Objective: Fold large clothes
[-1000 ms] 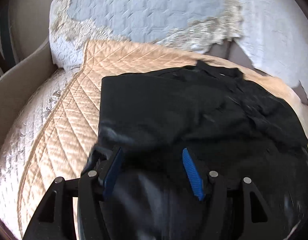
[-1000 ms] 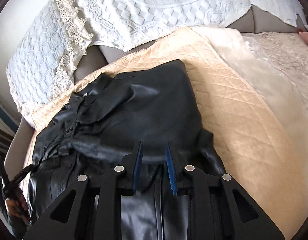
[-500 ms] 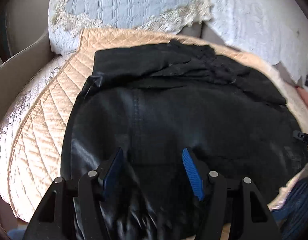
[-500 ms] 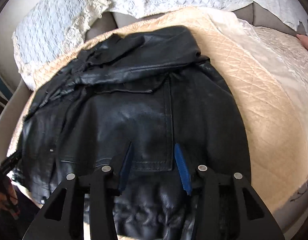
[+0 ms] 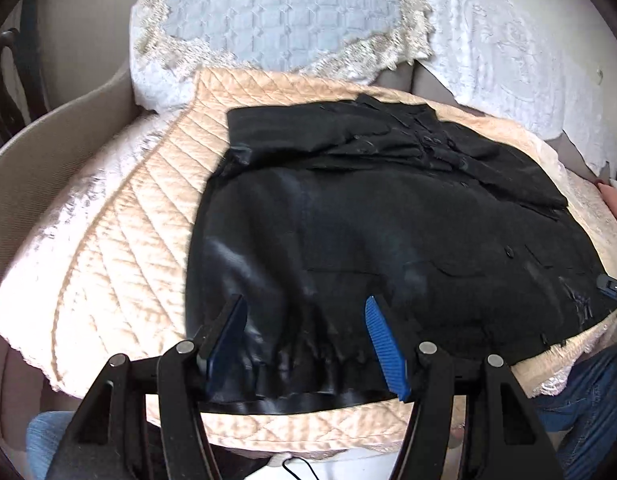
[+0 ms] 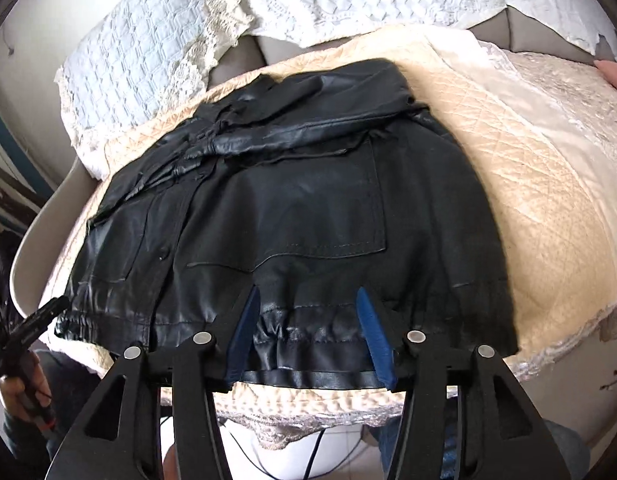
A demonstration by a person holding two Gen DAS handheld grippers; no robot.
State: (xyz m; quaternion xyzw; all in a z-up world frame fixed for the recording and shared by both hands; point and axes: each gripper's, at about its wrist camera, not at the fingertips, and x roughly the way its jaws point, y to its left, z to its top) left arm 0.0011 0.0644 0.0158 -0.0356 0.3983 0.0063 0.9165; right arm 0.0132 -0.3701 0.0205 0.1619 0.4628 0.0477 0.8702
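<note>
Black leather jacket [image 5: 388, 232] spread flat on the quilted beige sofa cover [image 5: 120, 240], hem at frame bottom. Left tongs [image 5: 306, 344] agape over the gathered hem, gripping nothing. Right tongs [image 6: 308, 332] likewise agape above the hem, just widened, pads clear of leather. Risk: slick, heavy leather sliding off the cover's front edge, or a thin hem pinch slipping. Versus before: jacket unfolded from a bundle, both tongs drawn back.

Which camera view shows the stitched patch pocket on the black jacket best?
The right wrist view: the patch pocket lies in the middle of the black jacket, lit so its stitched outline is clear. In the left wrist view the jacket is dark and slightly blurred; only faint seams show, and no pocket can be told apart.
</note>
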